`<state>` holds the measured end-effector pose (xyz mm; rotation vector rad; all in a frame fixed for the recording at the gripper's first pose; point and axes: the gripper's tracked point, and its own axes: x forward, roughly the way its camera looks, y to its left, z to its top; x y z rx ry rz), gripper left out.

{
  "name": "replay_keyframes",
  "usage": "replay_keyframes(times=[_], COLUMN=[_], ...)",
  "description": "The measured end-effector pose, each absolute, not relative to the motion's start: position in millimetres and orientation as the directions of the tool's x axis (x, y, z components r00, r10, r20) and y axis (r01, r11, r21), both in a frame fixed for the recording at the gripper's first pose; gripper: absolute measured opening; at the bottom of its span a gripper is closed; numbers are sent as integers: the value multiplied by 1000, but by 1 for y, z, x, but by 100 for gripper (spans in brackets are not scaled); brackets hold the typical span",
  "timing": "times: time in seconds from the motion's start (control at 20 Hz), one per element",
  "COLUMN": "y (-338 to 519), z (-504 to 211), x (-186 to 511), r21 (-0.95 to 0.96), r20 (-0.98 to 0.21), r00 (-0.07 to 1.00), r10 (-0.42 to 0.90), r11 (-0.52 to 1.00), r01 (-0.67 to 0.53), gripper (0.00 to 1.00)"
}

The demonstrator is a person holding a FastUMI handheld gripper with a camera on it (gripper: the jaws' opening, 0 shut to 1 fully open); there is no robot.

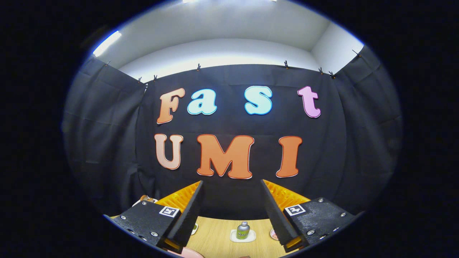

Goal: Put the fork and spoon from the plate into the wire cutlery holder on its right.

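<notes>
**Claw open and aimed high, cutlery not yet reached**

Gripper view: claw (232, 211) wide open, nothing between the fingers, pointed mostly at the booth wall rather than down at the work. Wooden surface (218, 233) visible low between the fingers. Small grey-capped bottle (243, 230) standing upright on a white coaster (242, 237), between the fingers and well beyond the tips. Sliver of a pinkish rim (190, 253) right at the base of the left finger, possibly the plate, too cropped to confirm. More small round items peeking past each finger's inner edge, too little showing to name. Fork, spoon and wire holder: position cannot be told from here; by judgement below and nearer than the current aim.

Handling, as judgement only: fork and spoon likely light, rigid, smooth and slippery, lying flat and low on the plate, so little height to pinch. Best hold probably across the narrow handle, near mid-length for balance, fingers closing on the two long edges. Risk of pivoting or sliding in the pads; risk of scraping the plate. Tilt down needed first, then one piece at a time.
</notes>
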<state>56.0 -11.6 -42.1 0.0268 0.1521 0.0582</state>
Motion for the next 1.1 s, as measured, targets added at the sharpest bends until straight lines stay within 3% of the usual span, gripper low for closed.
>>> replay_keyframes(times=[1.1], y=[30], z=[-17], x=[54], r21=[105], r20=[-127], r00=[979], r10=[161], r11=[983], r01=[-149], gripper=[94])
